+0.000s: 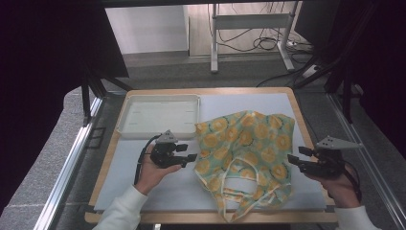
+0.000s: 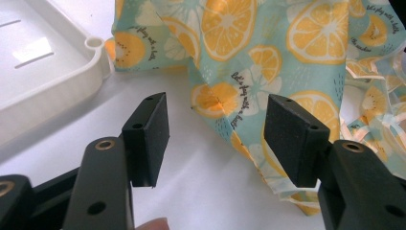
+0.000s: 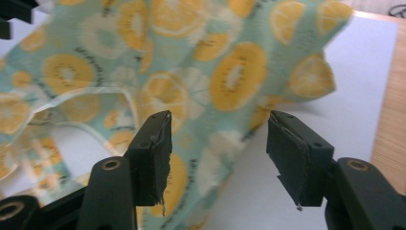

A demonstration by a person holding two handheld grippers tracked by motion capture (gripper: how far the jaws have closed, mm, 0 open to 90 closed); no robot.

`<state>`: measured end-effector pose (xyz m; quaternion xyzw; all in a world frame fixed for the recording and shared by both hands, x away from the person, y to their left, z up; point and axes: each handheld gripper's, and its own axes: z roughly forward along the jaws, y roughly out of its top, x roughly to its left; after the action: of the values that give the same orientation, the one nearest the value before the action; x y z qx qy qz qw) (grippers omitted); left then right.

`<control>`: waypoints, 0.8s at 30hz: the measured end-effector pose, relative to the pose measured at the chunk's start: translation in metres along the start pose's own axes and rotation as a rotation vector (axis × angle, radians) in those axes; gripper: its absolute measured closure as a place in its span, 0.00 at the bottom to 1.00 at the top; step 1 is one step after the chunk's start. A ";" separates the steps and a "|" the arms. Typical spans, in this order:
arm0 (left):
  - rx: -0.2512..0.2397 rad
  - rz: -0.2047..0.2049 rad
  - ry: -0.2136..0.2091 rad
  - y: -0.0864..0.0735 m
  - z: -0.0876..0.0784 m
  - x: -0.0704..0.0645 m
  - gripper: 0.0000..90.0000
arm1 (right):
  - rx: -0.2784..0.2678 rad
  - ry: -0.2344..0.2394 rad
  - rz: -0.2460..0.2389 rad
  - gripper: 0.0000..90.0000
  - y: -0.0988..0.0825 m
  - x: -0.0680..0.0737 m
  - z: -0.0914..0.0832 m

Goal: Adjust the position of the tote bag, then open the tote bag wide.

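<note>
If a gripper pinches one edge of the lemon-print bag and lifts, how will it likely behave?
The bag lies rumpled and creased on the mat, so it will probably drape and sag rather than hold shape. Its thin fabric looks light, so it should lift easily. The loose handles would likely dangle and could snag. Pushed, it would probably bunch up instead of sliding whole.

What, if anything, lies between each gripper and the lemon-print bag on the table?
Nothing visible. The left gripper and right gripper sit open at opposite edges of the bag, with just bare mat before the jaws. The tray sits off to the side.
</note>
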<state>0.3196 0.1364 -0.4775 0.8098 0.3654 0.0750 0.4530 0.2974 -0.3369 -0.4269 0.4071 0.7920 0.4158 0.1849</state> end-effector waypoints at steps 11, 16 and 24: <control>-0.018 0.006 -0.015 0.001 -0.005 -0.009 0.46 | 0.012 0.060 -0.050 0.44 0.002 0.024 0.002; -0.021 0.012 -0.018 0.002 -0.006 -0.012 0.46 | 0.033 0.082 -0.066 0.44 0.002 0.032 0.010; -0.015 0.042 -0.032 0.005 -0.002 -0.024 0.45 | 0.069 0.124 -0.096 0.43 -0.001 0.051 0.026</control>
<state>0.3038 0.1206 -0.4673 0.8149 0.3404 0.0742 0.4632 0.2830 -0.2835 -0.4403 0.3483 0.8344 0.4034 0.1410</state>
